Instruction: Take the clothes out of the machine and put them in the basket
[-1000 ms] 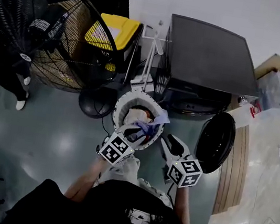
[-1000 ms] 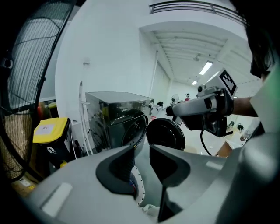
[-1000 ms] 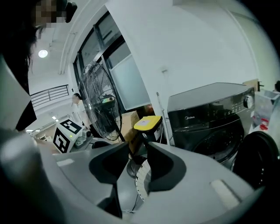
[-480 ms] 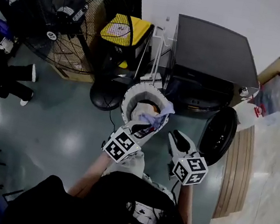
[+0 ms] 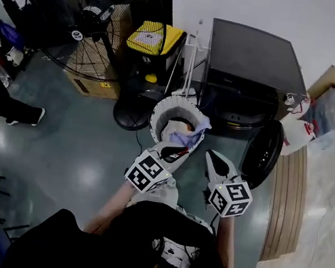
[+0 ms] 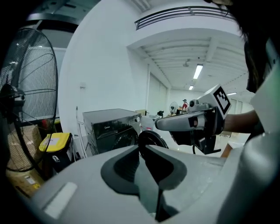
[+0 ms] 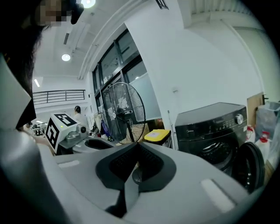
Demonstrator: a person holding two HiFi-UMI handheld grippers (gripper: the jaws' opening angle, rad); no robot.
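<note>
The left gripper (image 6: 141, 148) is closed and empty. The jaws of the right gripper (image 7: 137, 146) have just closed, with nothing between them. Just beyond, the clothes (image 5: 186, 137) lie in the white basket (image 5: 157, 114) on the floor, before the open washing machine (image 5: 250, 55).

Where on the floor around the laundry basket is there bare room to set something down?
Bare grey floor lies left of the laundry basket, below the fan's round base. A narrower strip runs between the basket and the open washing machine door, though the right gripper hangs over it. Behind the basket it is crowded: fan, yellow-lidded bin, washing machine.
</note>
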